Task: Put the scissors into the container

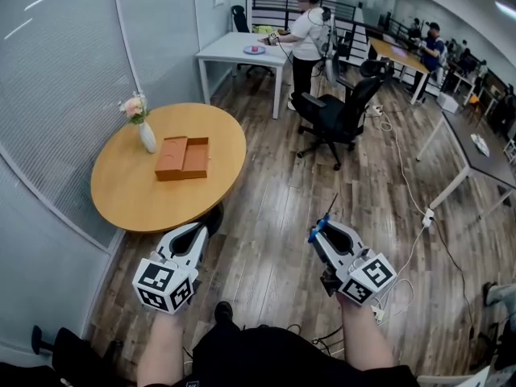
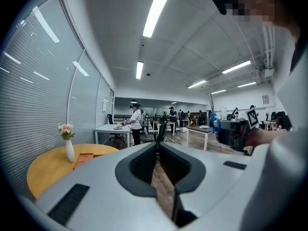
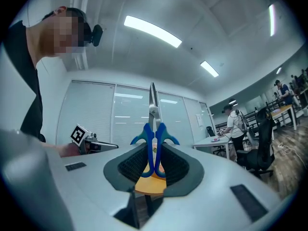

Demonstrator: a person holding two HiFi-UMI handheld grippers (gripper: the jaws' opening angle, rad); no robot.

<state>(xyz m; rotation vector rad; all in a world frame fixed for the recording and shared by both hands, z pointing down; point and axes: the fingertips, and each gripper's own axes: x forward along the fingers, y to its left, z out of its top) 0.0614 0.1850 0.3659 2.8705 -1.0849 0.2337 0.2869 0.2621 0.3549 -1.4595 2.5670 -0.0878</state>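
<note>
The scissors (image 1: 326, 215) have blue handles and stand blades-up between the jaws of my right gripper (image 1: 319, 234), which is shut on the handles. The right gripper view shows the scissors (image 3: 154, 137) held upright in that gripper (image 3: 154, 144). The container (image 1: 184, 157) is an open orange-brown box on the round wooden table (image 1: 137, 193), well ahead and to the left of both grippers. My left gripper (image 1: 196, 232) hangs over the floor near the table's edge, shut and with nothing in it. In the left gripper view its tips (image 2: 158, 144) meet, and the container (image 2: 84, 158) lies far left.
A white vase (image 1: 147, 137) of flowers stands on the table beside the container. A black office chair (image 1: 335, 113) is ahead on the wood floor. A person (image 1: 306, 32) stands at a white table (image 1: 239, 51) farther back. Cables (image 1: 407, 176) trail on the right. A glass wall runs along the left.
</note>
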